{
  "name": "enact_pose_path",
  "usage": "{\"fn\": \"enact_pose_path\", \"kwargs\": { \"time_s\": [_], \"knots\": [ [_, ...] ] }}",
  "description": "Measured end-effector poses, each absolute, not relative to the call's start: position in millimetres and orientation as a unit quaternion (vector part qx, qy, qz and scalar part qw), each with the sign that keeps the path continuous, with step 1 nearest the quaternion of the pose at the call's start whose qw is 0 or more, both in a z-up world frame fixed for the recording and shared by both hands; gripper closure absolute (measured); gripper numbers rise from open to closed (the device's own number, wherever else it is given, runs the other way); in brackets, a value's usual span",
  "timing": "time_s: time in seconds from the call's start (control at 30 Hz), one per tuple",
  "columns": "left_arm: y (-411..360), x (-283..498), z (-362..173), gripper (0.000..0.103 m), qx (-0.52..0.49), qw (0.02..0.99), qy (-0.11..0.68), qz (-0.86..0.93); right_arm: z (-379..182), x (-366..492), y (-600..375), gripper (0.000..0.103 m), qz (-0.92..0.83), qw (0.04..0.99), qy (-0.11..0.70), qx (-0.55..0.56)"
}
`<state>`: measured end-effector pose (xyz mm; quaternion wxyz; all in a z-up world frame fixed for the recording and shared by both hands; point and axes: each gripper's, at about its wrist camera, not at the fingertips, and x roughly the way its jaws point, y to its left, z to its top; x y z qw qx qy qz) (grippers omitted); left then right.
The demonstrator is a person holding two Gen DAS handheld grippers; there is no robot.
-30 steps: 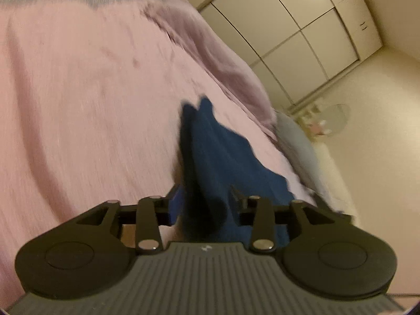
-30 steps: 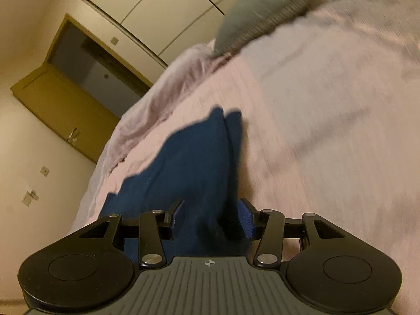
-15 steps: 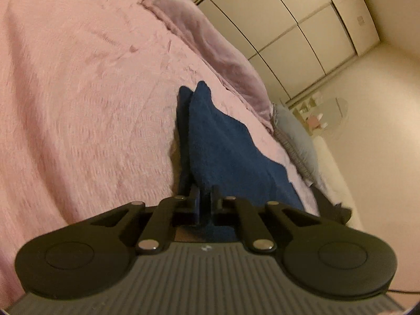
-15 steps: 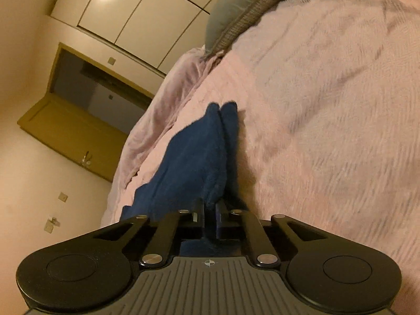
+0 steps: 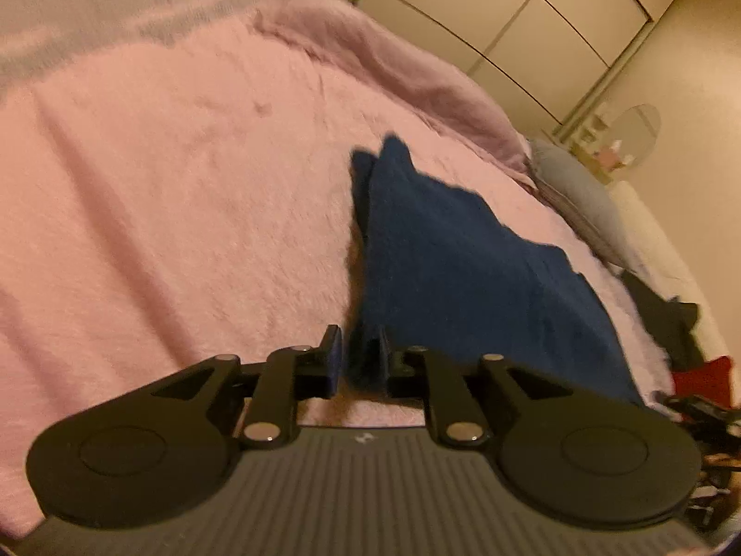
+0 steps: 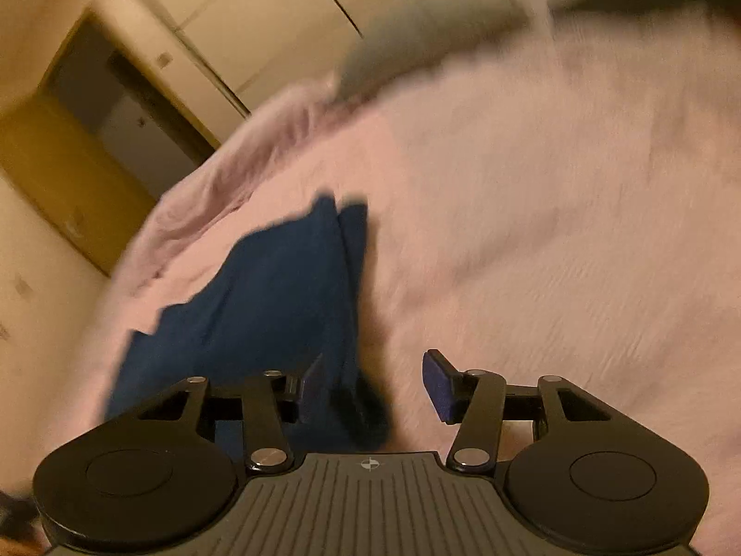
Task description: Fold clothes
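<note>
Where both pinched its near edge half a second ago, left claw (image 5: 354, 359) and right claw (image 6: 373, 391) now spread, navy garment (image 5: 463, 255) released doubled on pink bed (image 5: 162, 208).

Pink fuzzy bed cover (image 5: 185, 194) — folded navy garment (image 5: 463, 259) flat on it, grey pillow (image 5: 579, 194) beyond.

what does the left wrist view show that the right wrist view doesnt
Only the left wrist view shows a red and black clothes pile and a small round mirror. Only the right wrist view shows a dark doorway with a yellow-brown wooden frame. Both show the dark blue folded garment on the pink fuzzy bedspread, pale wardrobe doors, and open tongs.
</note>
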<state>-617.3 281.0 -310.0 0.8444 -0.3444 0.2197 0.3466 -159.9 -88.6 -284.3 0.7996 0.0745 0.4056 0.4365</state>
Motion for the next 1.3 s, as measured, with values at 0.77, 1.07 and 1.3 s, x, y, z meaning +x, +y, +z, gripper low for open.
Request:
{"fn": "enact_pose_path", "kwargs": {
  "time_s": [0.77, 1.07, 1.3],
  "knots": [
    [260.1, -524.7, -309.0, 0.098, -0.231, 0.874, 0.256, 0.342, -292.0, -220.6, -22.3, 0.053, 0.475, 0.821, 0.308, -0.077],
    [297.1, -483.8, -350.9, 0.099, -0.24, 0.867, 0.271, 0.342, -330.0, -214.3, 39.0, 0.053, 0.492, 0.806, 0.307, -0.121],
    [305.3, -483.4, -311.9, 0.097, -0.243, 0.877, 0.261, 0.32, -290.6, -183.8, 35.0, 0.054, 0.499, 0.802, 0.322, -0.061]
  ]
}}
